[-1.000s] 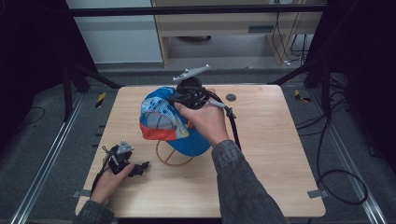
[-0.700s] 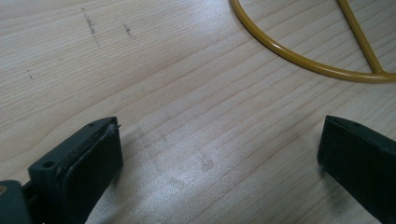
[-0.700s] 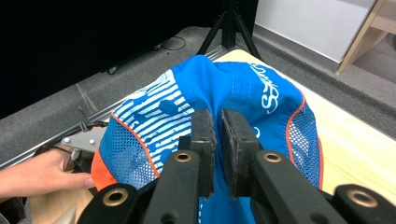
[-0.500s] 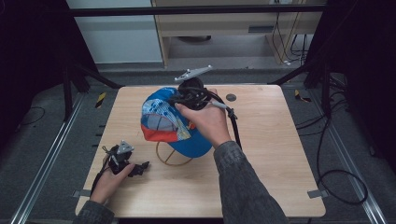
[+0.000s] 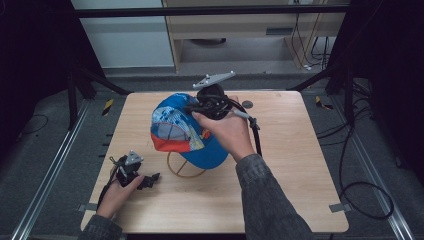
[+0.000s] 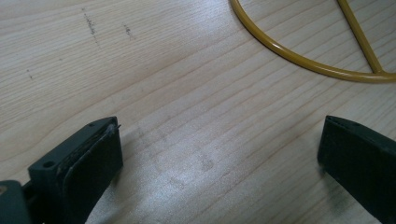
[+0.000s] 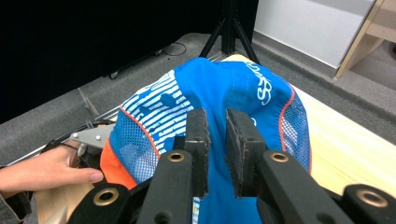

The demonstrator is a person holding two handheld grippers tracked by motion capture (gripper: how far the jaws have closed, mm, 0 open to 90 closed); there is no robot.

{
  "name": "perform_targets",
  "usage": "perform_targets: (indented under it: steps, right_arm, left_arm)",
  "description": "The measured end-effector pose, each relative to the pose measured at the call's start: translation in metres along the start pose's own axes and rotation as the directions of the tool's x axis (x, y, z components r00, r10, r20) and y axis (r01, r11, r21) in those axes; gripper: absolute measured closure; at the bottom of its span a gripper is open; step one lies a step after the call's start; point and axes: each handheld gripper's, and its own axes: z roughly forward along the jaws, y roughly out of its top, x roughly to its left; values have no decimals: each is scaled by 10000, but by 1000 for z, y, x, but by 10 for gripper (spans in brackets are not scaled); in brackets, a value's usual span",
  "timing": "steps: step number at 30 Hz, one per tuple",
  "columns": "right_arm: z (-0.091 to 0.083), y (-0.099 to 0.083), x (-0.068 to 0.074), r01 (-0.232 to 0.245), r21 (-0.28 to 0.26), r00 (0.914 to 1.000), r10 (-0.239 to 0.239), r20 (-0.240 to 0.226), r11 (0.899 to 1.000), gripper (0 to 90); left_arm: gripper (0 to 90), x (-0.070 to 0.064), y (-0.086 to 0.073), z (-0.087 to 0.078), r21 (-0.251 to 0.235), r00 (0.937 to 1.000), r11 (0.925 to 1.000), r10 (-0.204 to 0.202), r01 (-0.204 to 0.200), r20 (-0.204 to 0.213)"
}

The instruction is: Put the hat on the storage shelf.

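Right hand-held gripper (image 7: 217, 140) pinched a fold of the blue cap (image 5: 187, 131), held above the yellow wire stand (image 5: 184, 169) mid-worktop (image 5: 300, 165). Left hand-held gripper (image 5: 145, 181) rested on the worktop's near-left part, jaws spread wide, grasping nothing.

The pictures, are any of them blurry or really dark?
High view: the wooden table is lit, the room around it nearly black, and everything looks a bit soft. Left gripper view: the wood grain and yellow wire ring are sharp, with slight glare on the wood. Right gripper view: the blue cap is clear, the jaws nearest the camera slightly soft, the background at the left dark.
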Motion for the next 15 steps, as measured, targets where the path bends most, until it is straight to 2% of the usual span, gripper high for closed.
perform_targets:
  steps: [9, 12, 15]
  right_arm:
    - [-18, -9, -5, -80, -168, 9998, 83, 161, 9998, 780]
    - [-24, -15, -8, -103, -191, 9996, 108, 266, 9998, 751]
    - [-30, -22, -11, -199, -200, 9988, 208, 447, 9996, 684]
  left_arm:
    - [0, 0, 0, 0, 0, 10000, 10000, 4, -4, 2]
    - [0, 0, 0, 0, -2, 10000, 10000, 4, -4, 4]
    - [0, 0, 0, 1, -29, 10000, 10000, -2, 2, -3]
